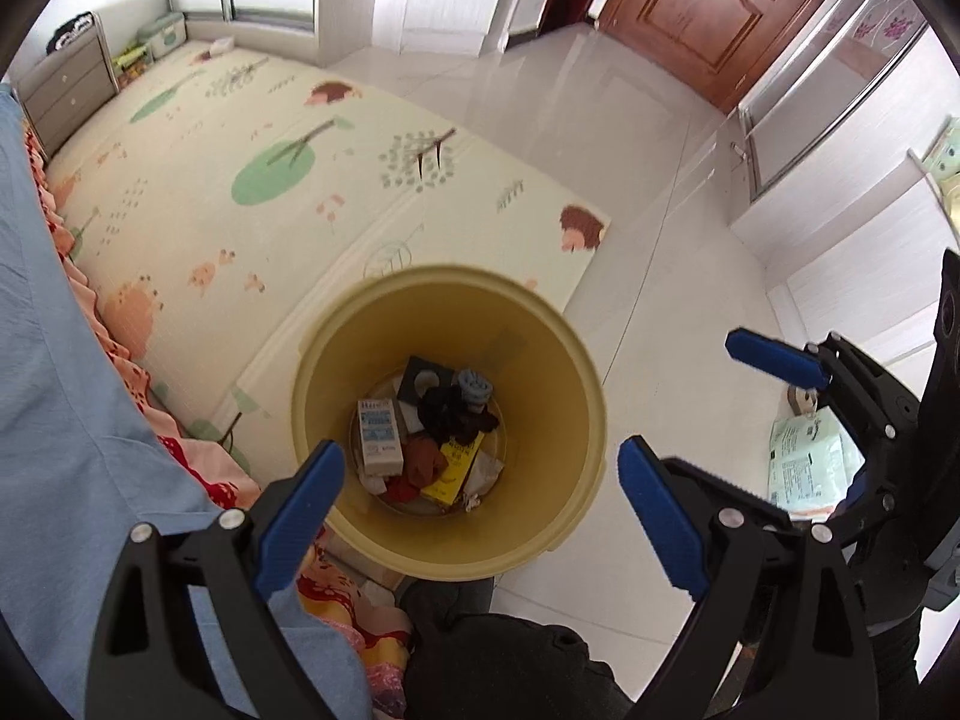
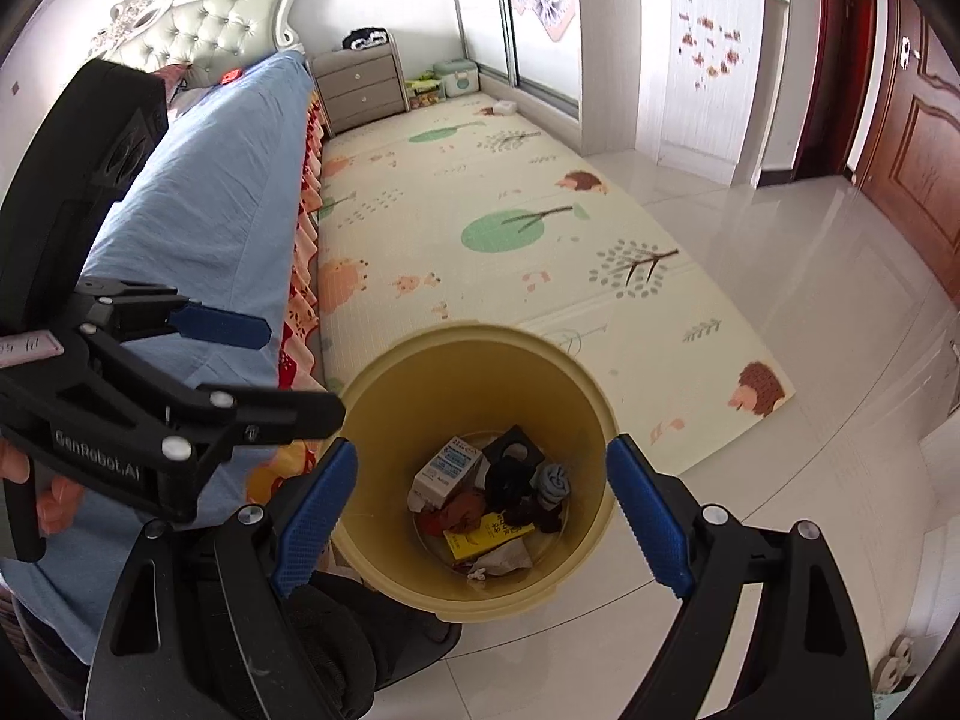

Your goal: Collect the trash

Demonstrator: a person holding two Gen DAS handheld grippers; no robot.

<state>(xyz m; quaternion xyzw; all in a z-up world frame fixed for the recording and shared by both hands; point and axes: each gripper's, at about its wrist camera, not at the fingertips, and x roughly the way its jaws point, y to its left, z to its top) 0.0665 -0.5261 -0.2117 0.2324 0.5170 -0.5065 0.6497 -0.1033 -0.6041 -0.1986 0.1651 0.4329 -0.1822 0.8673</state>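
Note:
A yellow bin (image 1: 576, 396) stands on the white floor beside the bed, seen from above in both views. Inside it lie a white and blue box (image 1: 379, 438), a yellow box (image 1: 456, 471), dark and brown cloth pieces, a blue sock and crumpled paper. My left gripper (image 1: 480, 450) hangs open above the bin with nothing between its blue pads (image 1: 300, 516). My right gripper (image 2: 480, 450) is also open and empty above the bin (image 2: 384, 396). Each gripper shows in the other's view, the right one (image 1: 816, 420) at the right edge, the left one (image 2: 288, 369) at the left.
A bed with a blue sheet (image 2: 210, 192) runs along the left. A patterned play mat (image 2: 480, 228) covers the floor beyond the bin. A pale green packet (image 1: 810, 468) lies on the tiles at the right. A dark foot (image 1: 480, 660) stands by the bin. A wooden door (image 1: 708, 6) is far off.

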